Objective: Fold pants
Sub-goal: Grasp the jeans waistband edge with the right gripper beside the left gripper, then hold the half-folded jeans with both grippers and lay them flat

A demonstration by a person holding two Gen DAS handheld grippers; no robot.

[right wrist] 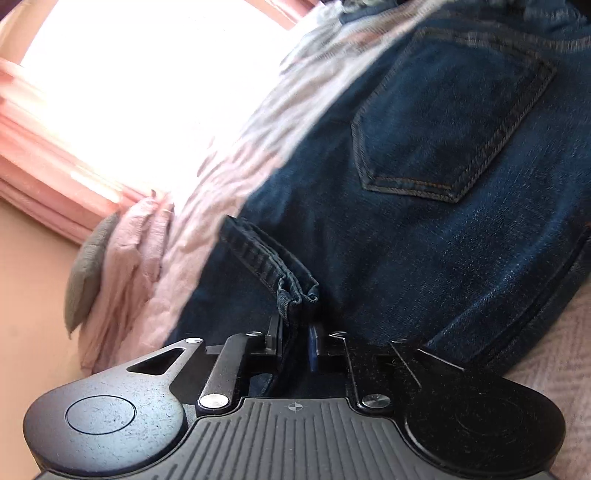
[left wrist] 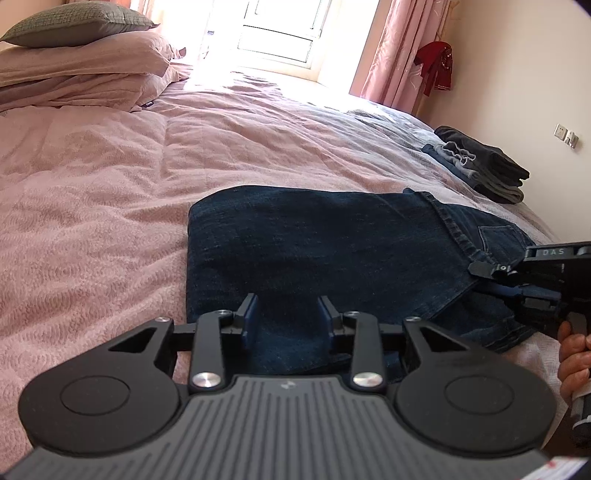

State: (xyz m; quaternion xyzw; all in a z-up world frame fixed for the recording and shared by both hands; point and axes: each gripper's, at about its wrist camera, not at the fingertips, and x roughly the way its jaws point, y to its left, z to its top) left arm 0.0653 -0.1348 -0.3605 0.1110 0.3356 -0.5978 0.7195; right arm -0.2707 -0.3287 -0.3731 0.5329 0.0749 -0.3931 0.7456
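Note:
Dark blue jeans [left wrist: 314,240] lie folded on the pink bedspread [left wrist: 92,206], back pocket [right wrist: 454,122] facing up. My left gripper [left wrist: 288,314] sits at the near edge of the jeans. Denim fills the gap between its blue pads [left wrist: 251,314], and they grip a thick fold. My right gripper [right wrist: 295,328] is shut on a bunched hem [right wrist: 299,295] of the jeans. In the left wrist view the right gripper [left wrist: 495,280] reaches in from the right at the pocket end, held by a hand [left wrist: 572,354].
A stack of folded dark clothes [left wrist: 487,166] sits at the bed's far right edge by the wall. Pillows [left wrist: 81,48] are piled at the far left. A bright window [left wrist: 280,33], pink curtains [left wrist: 391,51] and a red garment [left wrist: 437,66] on the wall stand beyond the bed.

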